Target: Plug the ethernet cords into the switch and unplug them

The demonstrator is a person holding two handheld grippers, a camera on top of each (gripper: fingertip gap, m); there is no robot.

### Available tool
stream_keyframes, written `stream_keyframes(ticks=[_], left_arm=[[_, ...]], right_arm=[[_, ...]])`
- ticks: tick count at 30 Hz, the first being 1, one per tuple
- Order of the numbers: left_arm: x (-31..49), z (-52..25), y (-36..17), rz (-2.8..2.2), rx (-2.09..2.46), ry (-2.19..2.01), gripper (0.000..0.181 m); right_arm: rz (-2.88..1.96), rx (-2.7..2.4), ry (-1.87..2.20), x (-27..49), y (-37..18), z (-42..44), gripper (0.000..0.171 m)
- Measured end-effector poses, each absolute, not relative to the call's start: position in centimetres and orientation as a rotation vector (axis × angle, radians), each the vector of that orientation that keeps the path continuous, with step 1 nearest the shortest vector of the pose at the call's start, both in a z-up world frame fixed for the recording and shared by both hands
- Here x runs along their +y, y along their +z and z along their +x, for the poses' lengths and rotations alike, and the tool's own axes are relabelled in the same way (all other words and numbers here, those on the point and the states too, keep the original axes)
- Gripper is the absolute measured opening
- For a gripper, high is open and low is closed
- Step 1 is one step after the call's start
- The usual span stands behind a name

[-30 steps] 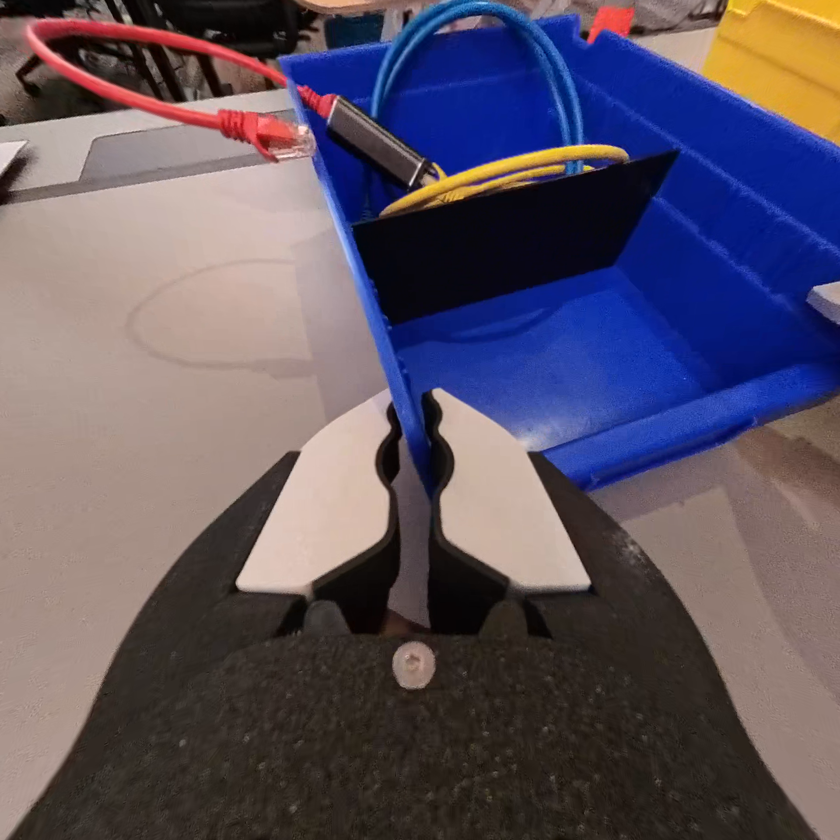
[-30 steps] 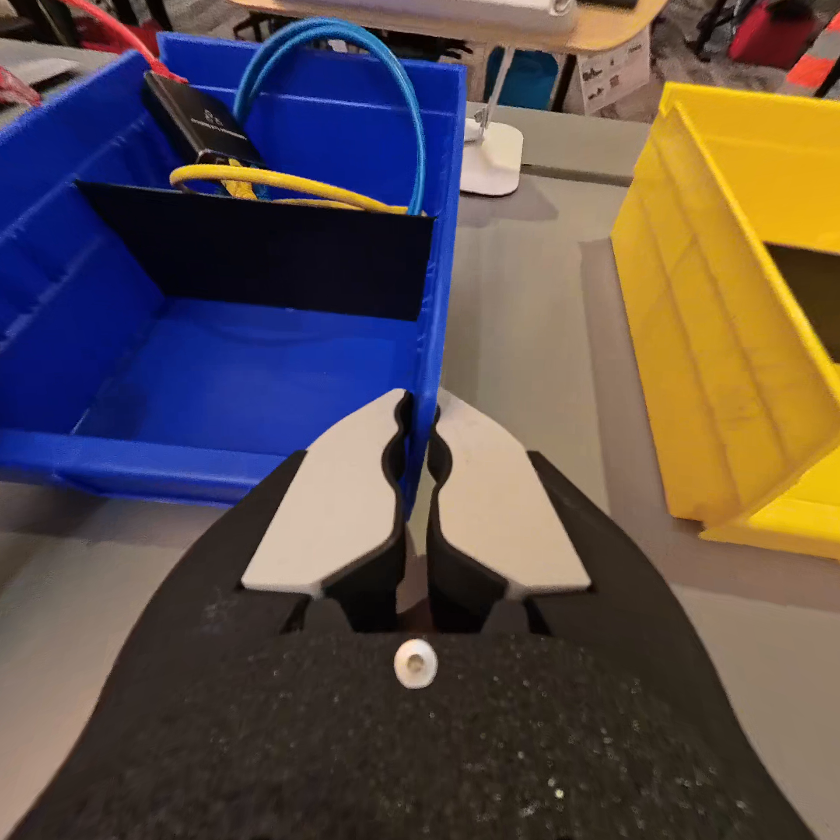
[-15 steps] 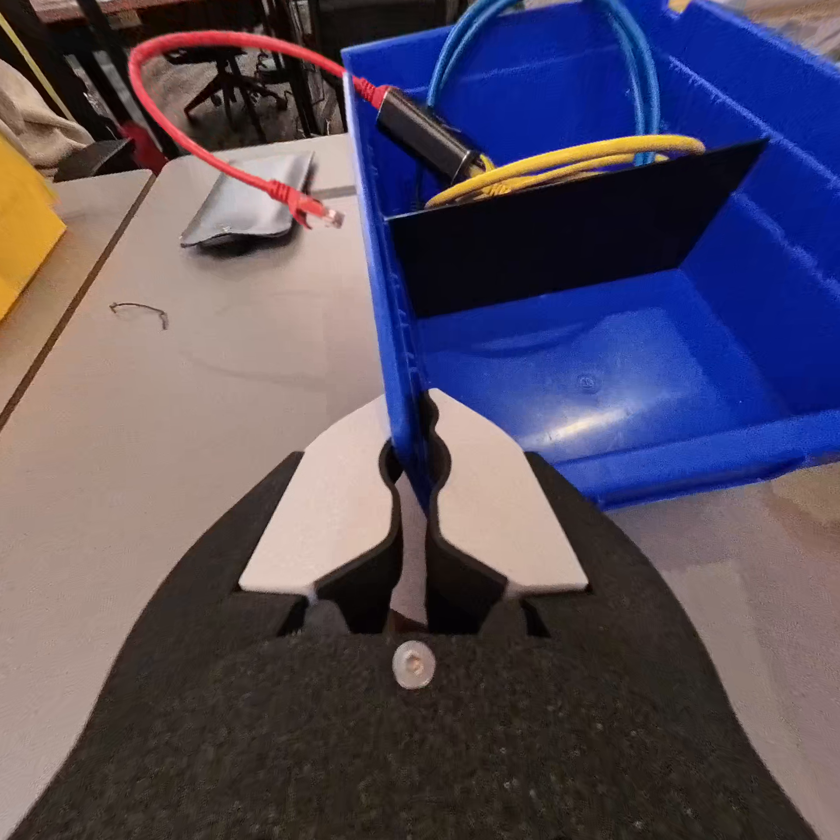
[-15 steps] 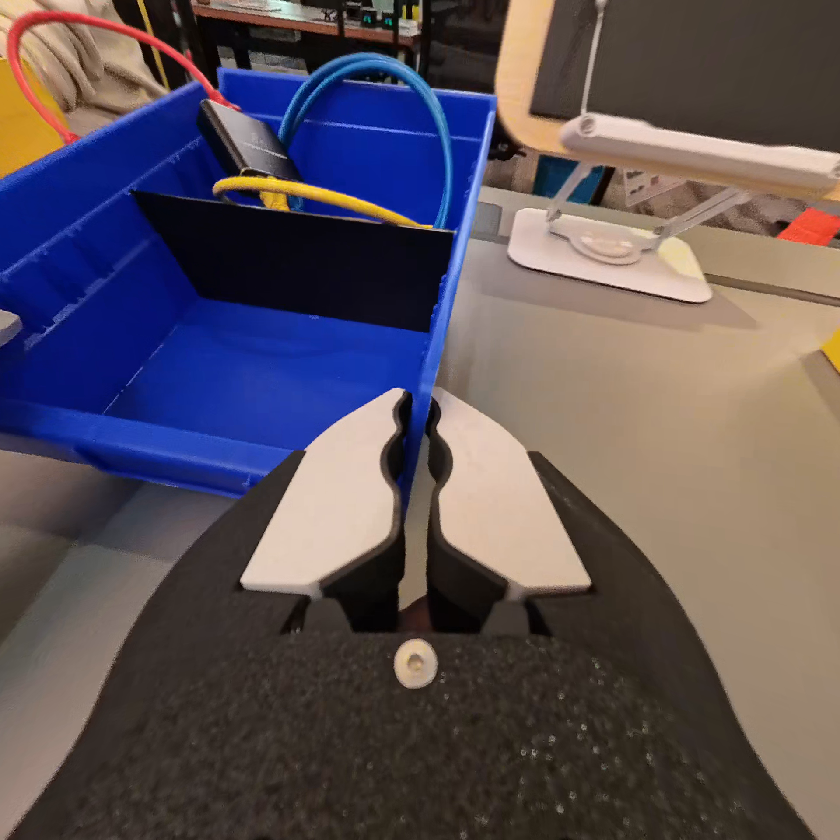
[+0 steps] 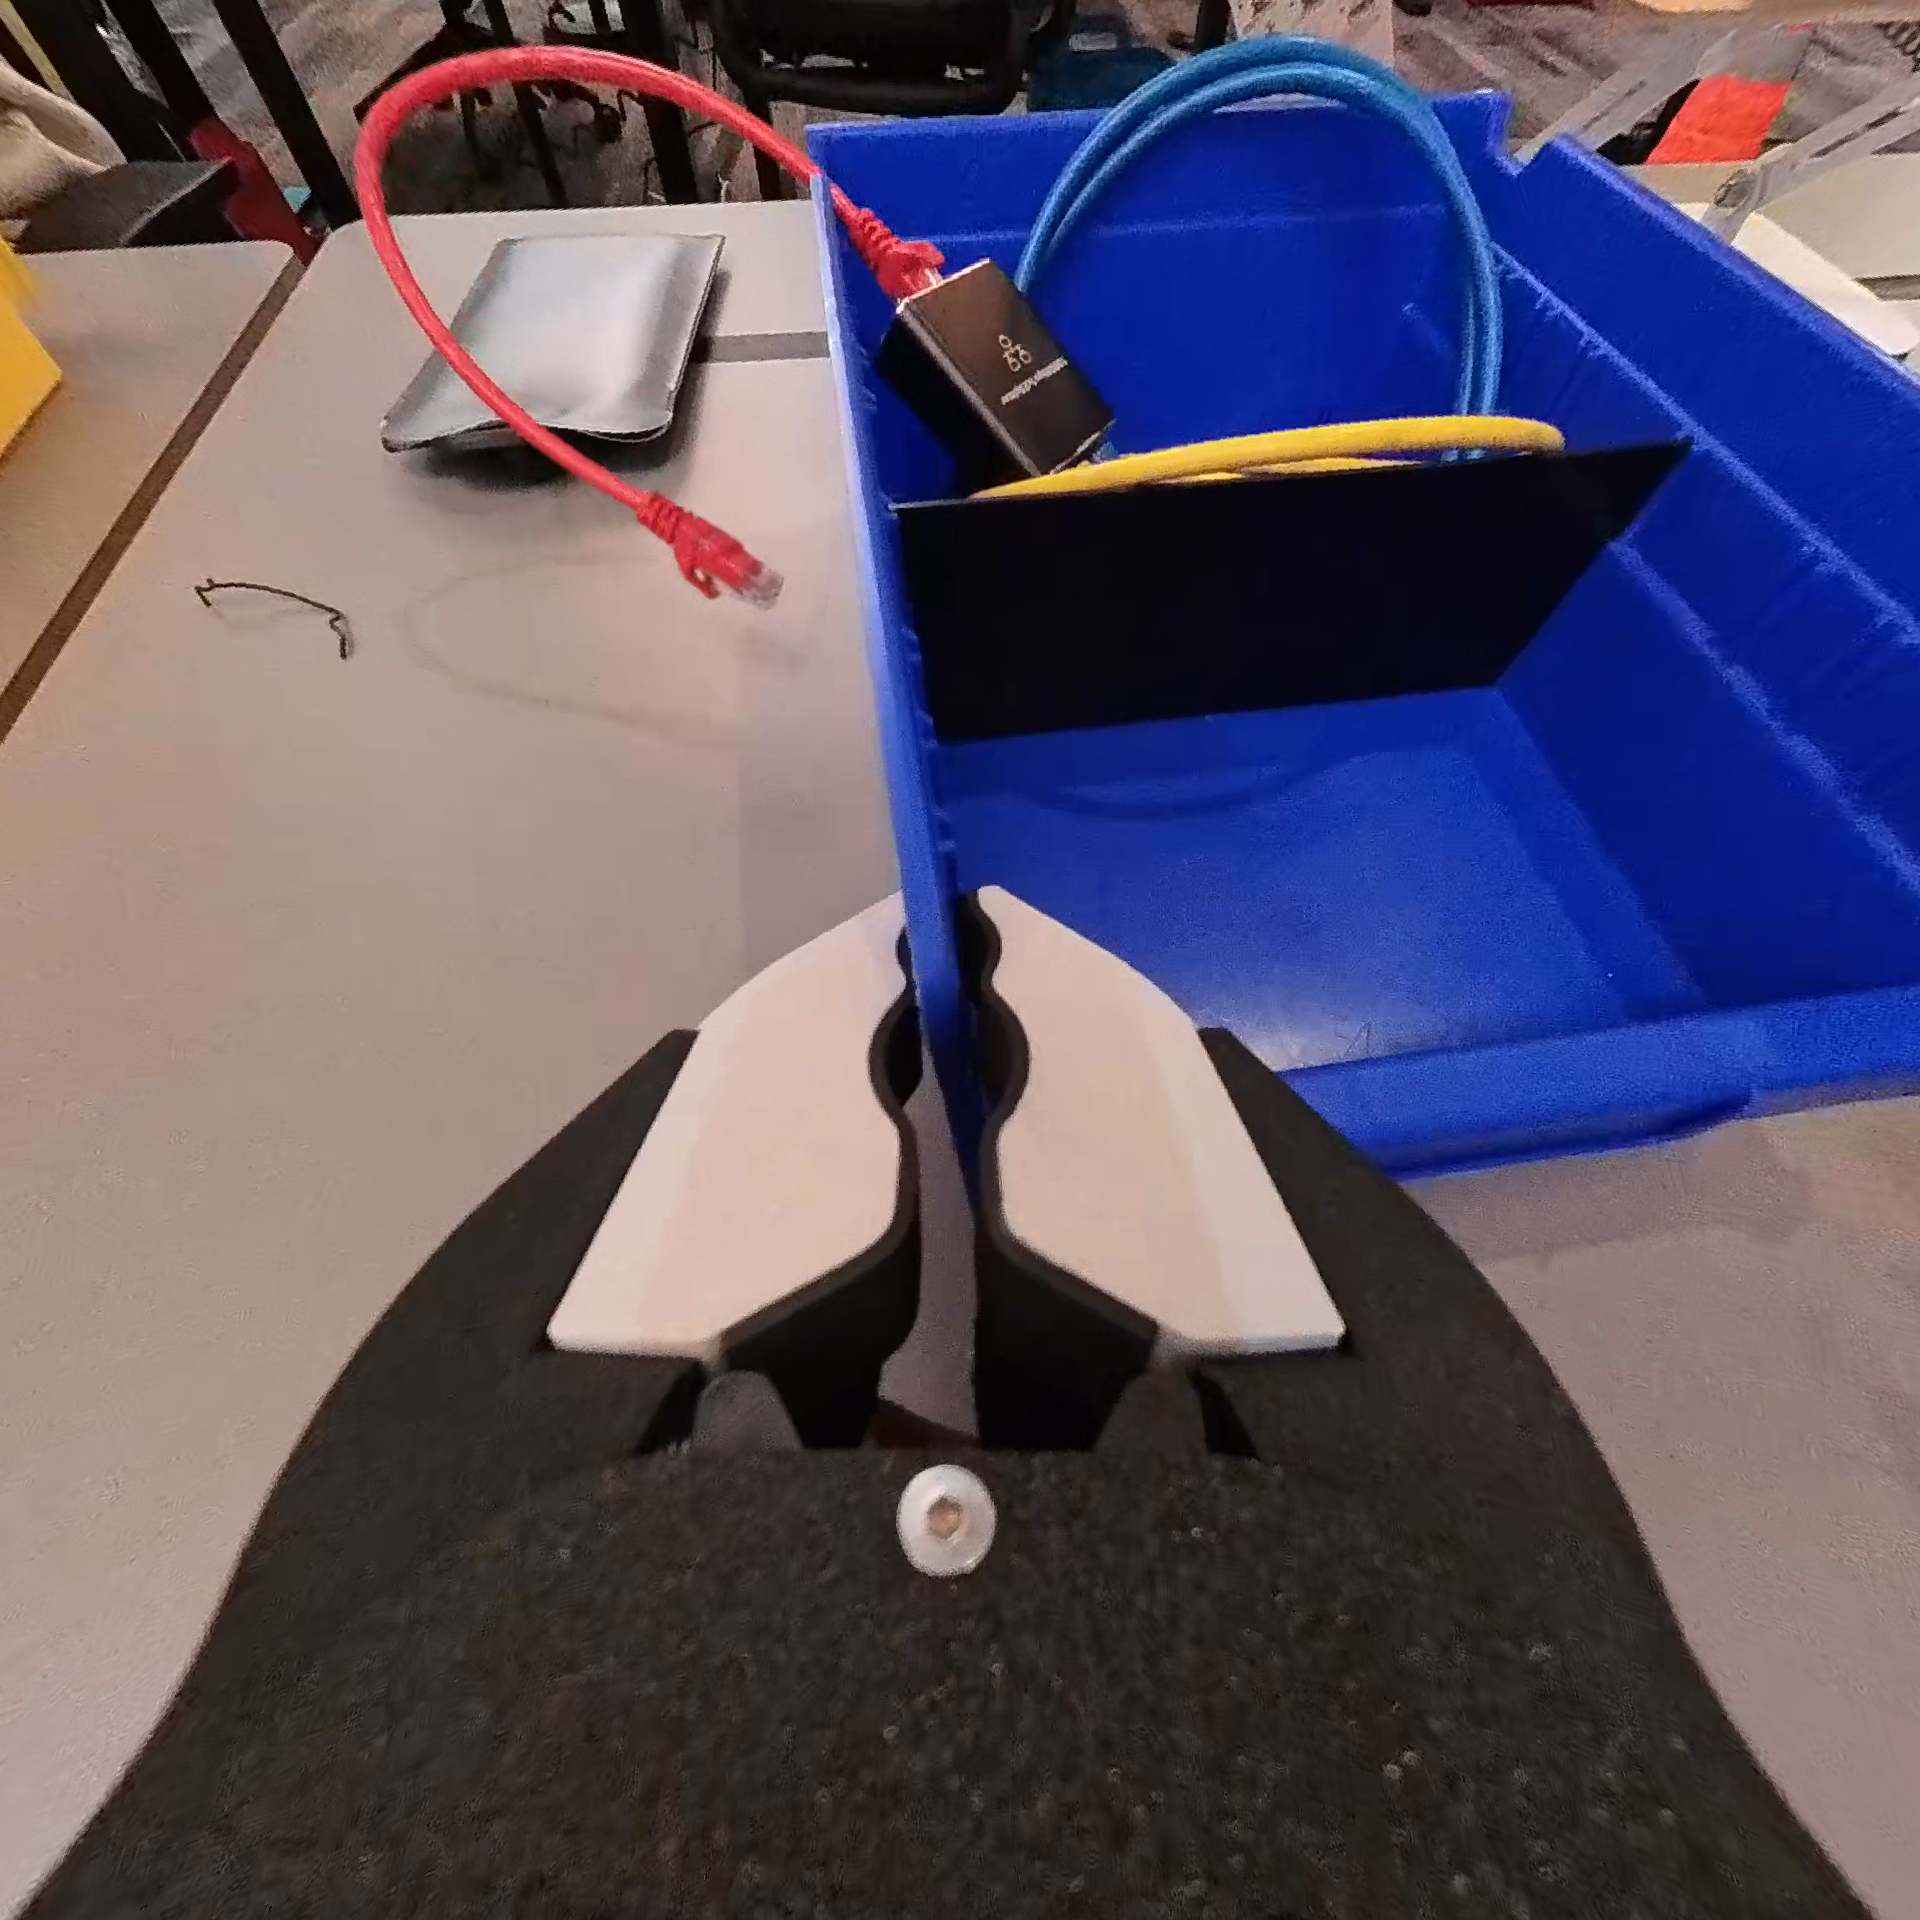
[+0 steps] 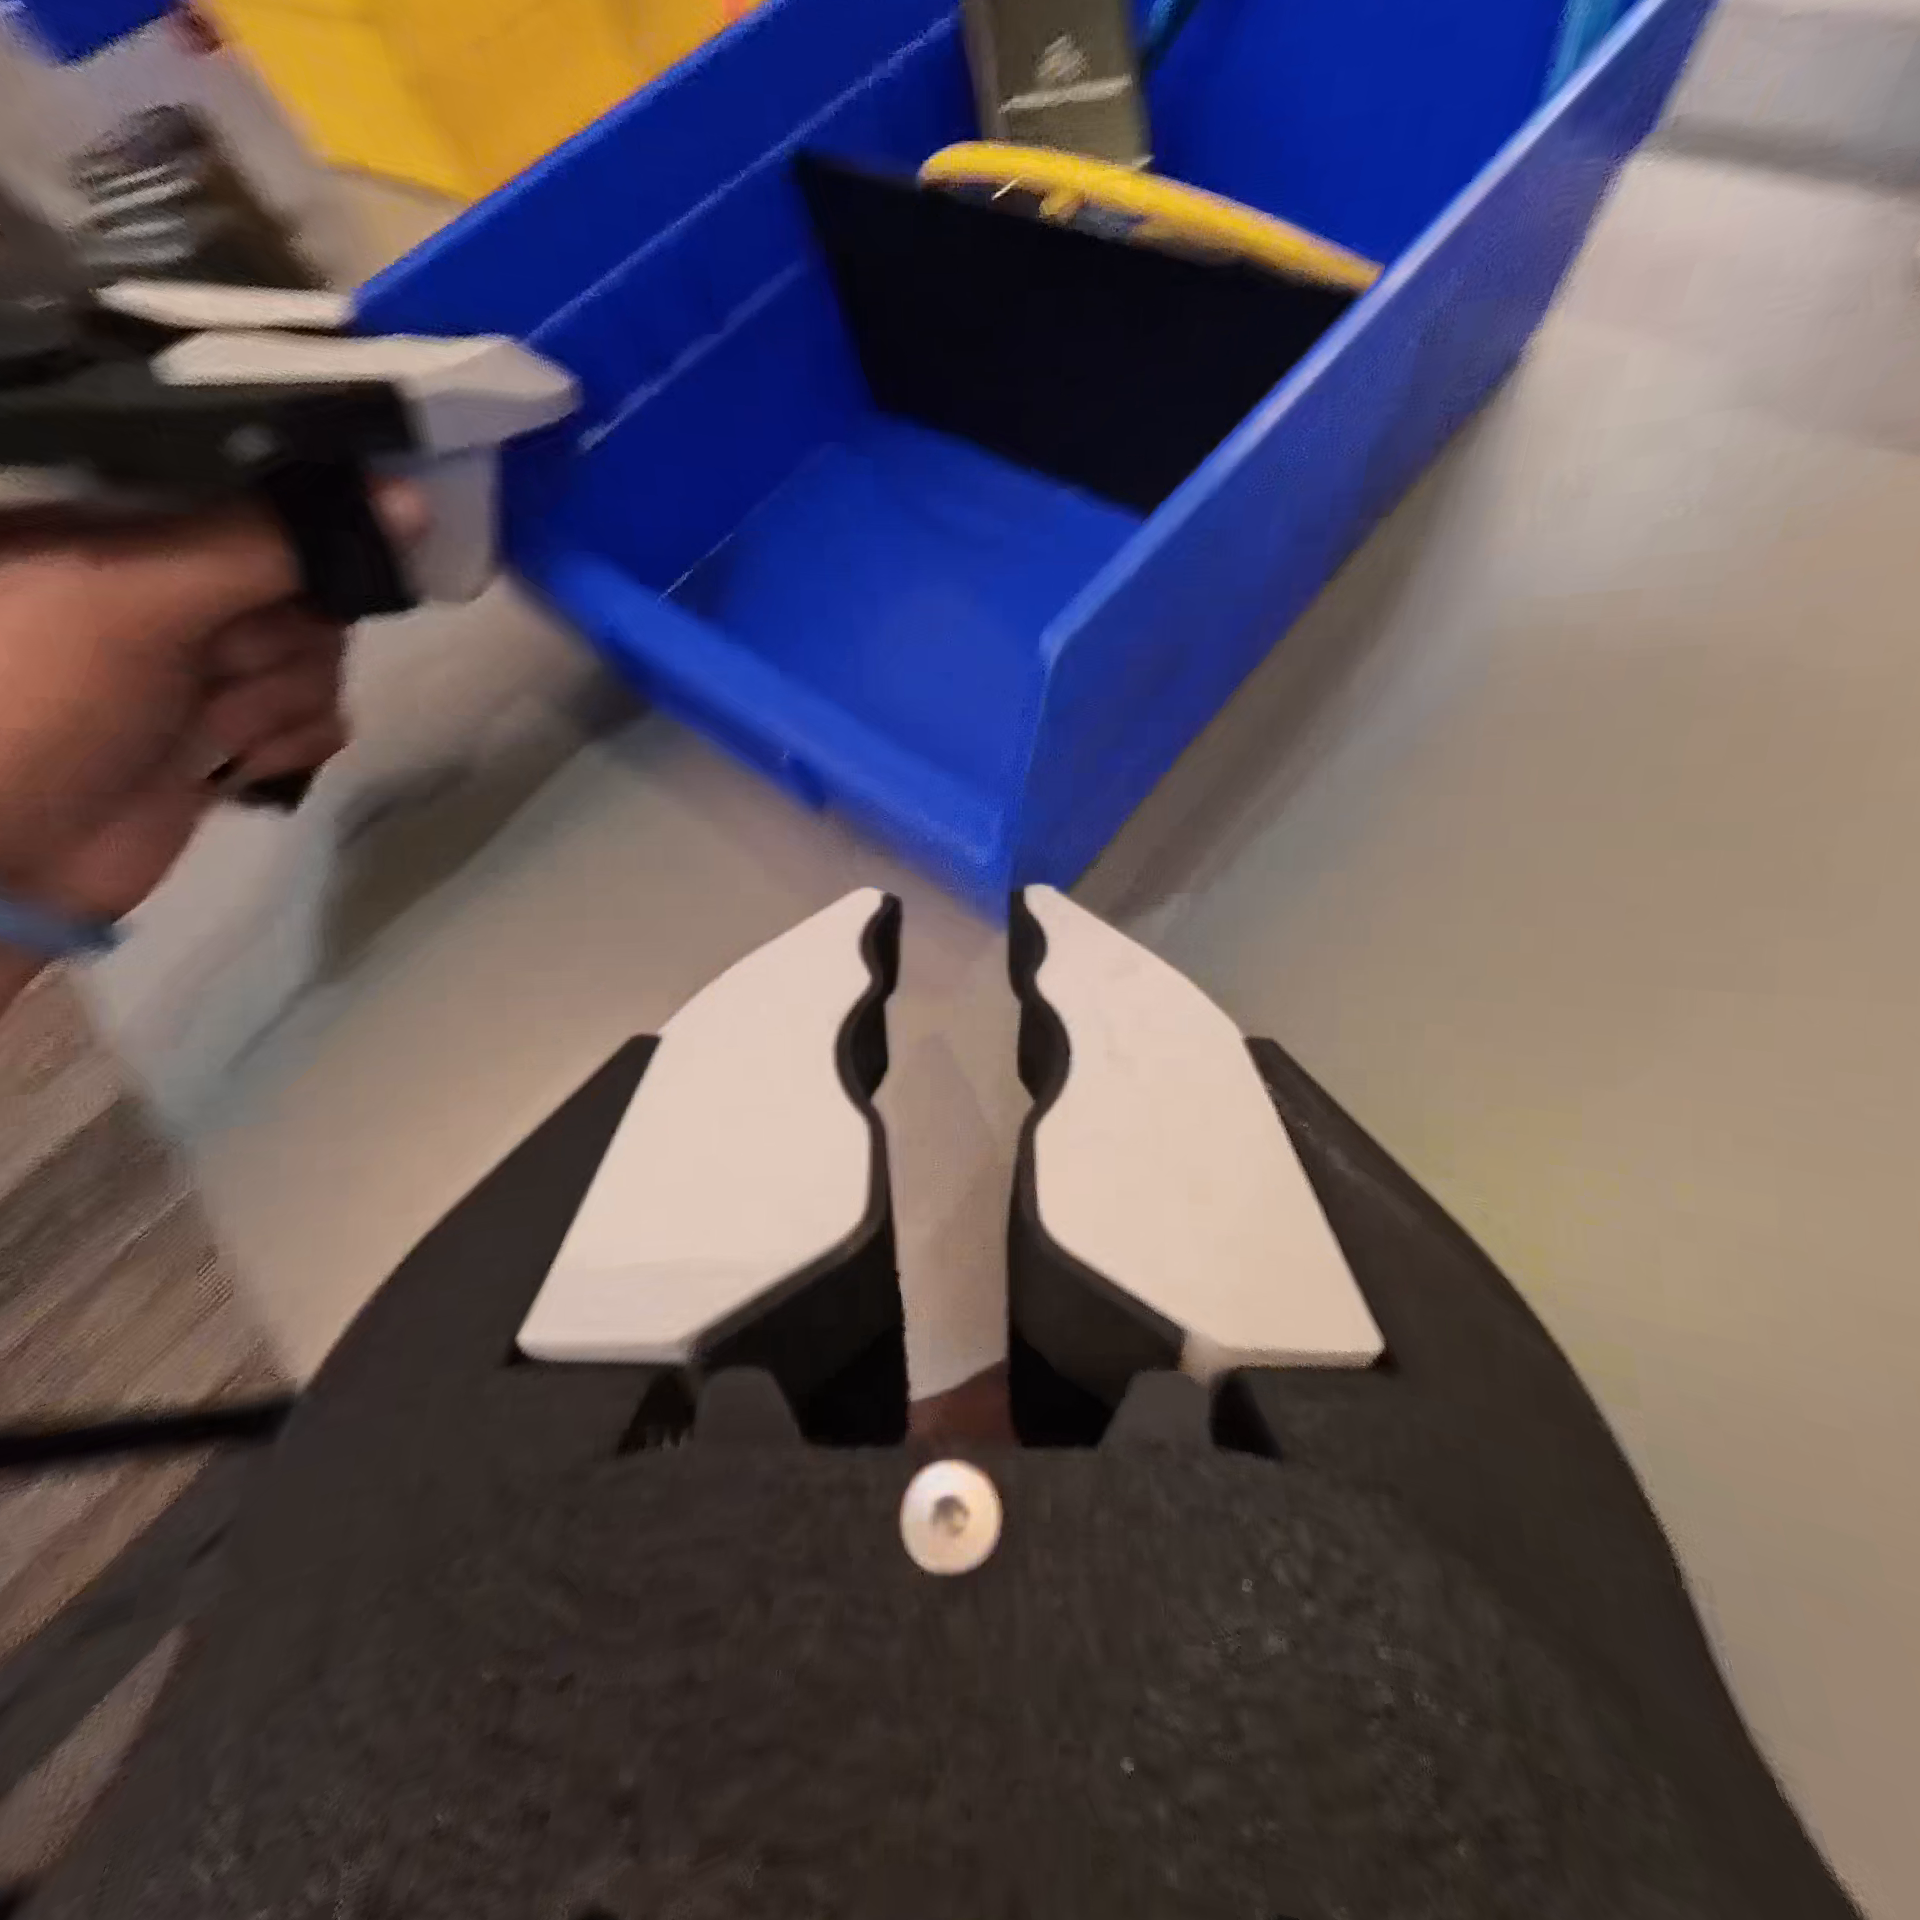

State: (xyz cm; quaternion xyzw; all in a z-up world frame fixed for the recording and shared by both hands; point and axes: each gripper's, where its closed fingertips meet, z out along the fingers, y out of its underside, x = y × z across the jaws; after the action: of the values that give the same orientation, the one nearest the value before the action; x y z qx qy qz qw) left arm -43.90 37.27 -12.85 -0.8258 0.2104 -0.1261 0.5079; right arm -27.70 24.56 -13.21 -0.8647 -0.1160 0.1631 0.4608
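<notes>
A blue bin (image 5: 1714, 436) stands on the grey table, split by a black divider (image 5: 1247, 592). Behind the divider lies the dark metal switch (image 5: 992, 374) with a red cord (image 5: 436, 312) plugged into its upper end. The cord's free plug (image 5: 732, 569) hangs outside the bin. A blue cord (image 5: 1351, 114) and a yellow cord (image 5: 1299, 449) lie coiled beside the switch. My left gripper (image 5: 940, 920) is shut on the bin's left wall. My right gripper (image 6: 956, 909) is open and empty, just off the bin's near right corner (image 6: 1029, 790). The switch (image 6: 1060, 83) shows blurred there.
A black pouch (image 5: 571, 343) and a small bent wire (image 5: 275, 613) lie on the table left of the bin. A yellow bin (image 6: 468, 83) stands beyond. In the right wrist view the left gripper (image 6: 457, 416) and a hand (image 6: 125, 675) are at the left. The left gripper's tips are roughly 20 centimetres from the right gripper's. The dark metal switch (image 5: 992, 374) sits 15 centimetres or so from the ends of my left fingers. My right wrist view (image 6: 1025, 77) looks at it from another angle.
My right gripper let go of the bin's right wall, opened and drew back toward the near corner. My left gripper kept its hold on the left wall. The bin turned on the table.
</notes>
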Motion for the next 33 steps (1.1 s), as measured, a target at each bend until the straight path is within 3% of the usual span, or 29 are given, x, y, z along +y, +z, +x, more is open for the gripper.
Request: stream_keyframes(ticks=[2, 10, 13, 17, 25, 33], left_arm=[[37.2, -44.0, -12.8, -1.981, 0.508, -0.283, 0.005], [36.3, -45.1, -11.3, -1.964, 0.437, -0.217, 0.017], [35.7, -45.8, -8.7, -1.908, 0.334, -0.205, 0.022], [32.7, -45.7, -4.0, -1.710, 0.160, -0.260, 0.014], [25.1, -35.2, -12.4, -2.009, 0.476, -0.515, 0.024], [25.4, -34.9, -13.5, -1.981, 0.640, -0.439, 0.024]], right_arm=[[-2.124, -0.348, 0.469, 21.7, -12.9, -26.0, 0.031], [-2.050, -0.189, 0.404, 13.8, -14.0, -9.5, 0.034], [-1.992, -0.026, 0.458, 11.4, -12.8, -3.8, 0.037], [-1.924, 0.110, 0.280, 10.0, -11.8, 4.4, 0.037], [-1.872, 0.439, 0.137, 8.4, -12.0, 15.1, 0.034], [-1.864, 0.442, -0.070, 8.0, -11.7, 17.9, 0.031]])
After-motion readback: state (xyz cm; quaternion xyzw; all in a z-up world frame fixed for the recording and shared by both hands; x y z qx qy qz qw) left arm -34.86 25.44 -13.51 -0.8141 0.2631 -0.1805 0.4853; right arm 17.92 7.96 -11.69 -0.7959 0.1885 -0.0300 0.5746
